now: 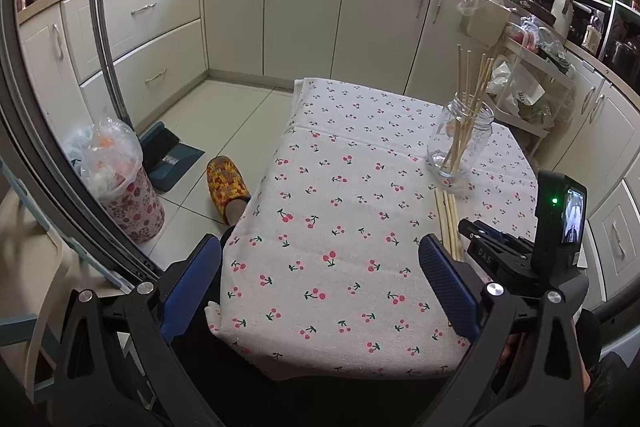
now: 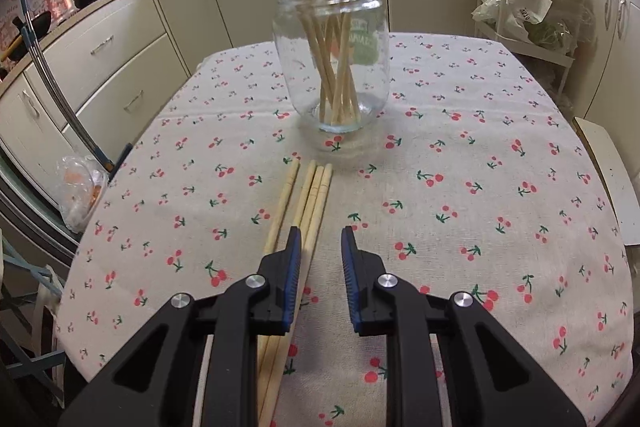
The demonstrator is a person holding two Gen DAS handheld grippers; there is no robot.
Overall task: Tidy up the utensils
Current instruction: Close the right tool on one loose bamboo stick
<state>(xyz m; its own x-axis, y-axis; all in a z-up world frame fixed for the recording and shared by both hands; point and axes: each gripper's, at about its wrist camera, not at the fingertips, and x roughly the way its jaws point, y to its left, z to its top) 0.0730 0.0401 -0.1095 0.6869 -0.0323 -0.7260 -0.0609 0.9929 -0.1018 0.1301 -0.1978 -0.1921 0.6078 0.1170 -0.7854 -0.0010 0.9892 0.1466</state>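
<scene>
1. While several chopsticks were already stood in the glass jar [image 2: 331, 57], four loose chopsticks [image 2: 310, 195] were left lying side by side on the cherry-print tablecloth [image 2: 460, 187], just in front of the jar; the picking-up step was judged to be in hand.
2. The right gripper [image 2: 318, 239] was seen spread, nothing pinched; its left finger was set over the loose bundle, its right finger over bare cloth.
3. The left gripper [image 1: 320, 255] was held wide apart and empty near the table's edge, well back from the jar.
4. A shift to the left was judged to be called for next, so that one stick could be straddled, then closed upon, lifted and tipped into the jar's mouth.
5. The sticks were noted as pale, slender and smooth, likely to roll; the jar as clear, rounded and hard; the cloth as woven and matte; the blue finger pads [image 2: 294, 267] as ribbed.
</scene>
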